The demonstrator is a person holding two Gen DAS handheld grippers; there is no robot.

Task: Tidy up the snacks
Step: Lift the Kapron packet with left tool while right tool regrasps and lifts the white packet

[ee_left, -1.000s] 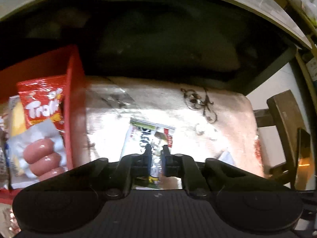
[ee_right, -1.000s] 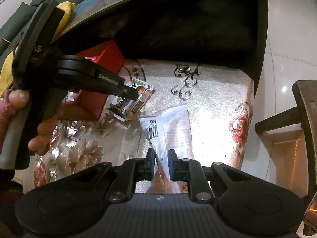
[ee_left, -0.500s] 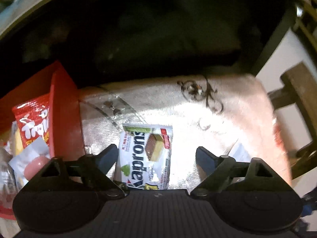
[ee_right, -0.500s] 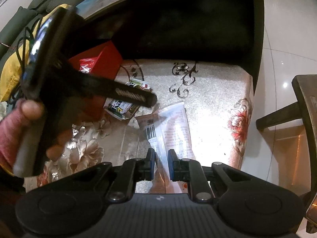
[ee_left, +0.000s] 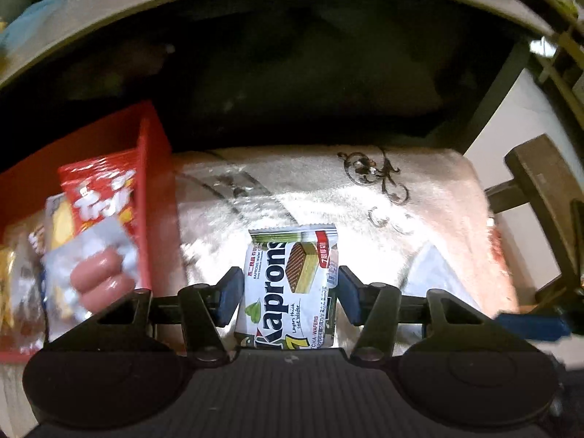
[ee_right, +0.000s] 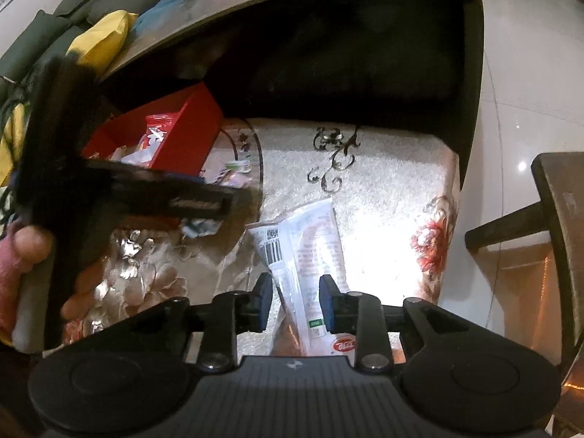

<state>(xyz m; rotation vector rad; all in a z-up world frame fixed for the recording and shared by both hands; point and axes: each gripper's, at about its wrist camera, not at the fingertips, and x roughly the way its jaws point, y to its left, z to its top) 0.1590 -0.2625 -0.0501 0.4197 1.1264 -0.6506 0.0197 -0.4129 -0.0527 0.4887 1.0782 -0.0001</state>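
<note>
1. Shiny floral cloth [ee_left: 419, 197] covers the low table, under a dark shelf, with a wooden chair [ee_right: 558, 197] off to the right.
2. At far left, the red box [ee_left: 155, 153] already holds a red snack bag [ee_left: 98, 189], a sausage pack [ee_left: 96, 277] and a few other packets too blurred to name.
3. Just right of the box, the wafer packet [ee_left: 292, 284] lies flat on the cloth, and the left gripper [ee_left: 288, 294] straddles it. Its jaws have just been closing, but both pads appear just clear of the packet's edges.
4. Further right, the right gripper [ee_right: 295, 304] has just been opening. Its jaws stand narrow around a clear sausage sleeve [ee_right: 303, 241] that lies on the cloth, with gaps on both sides, so nothing is held.
5. My read: it's a re-grip on the wafers. Next comes a firm squeeze, a lift, then a short carry left over the box wall.
</note>
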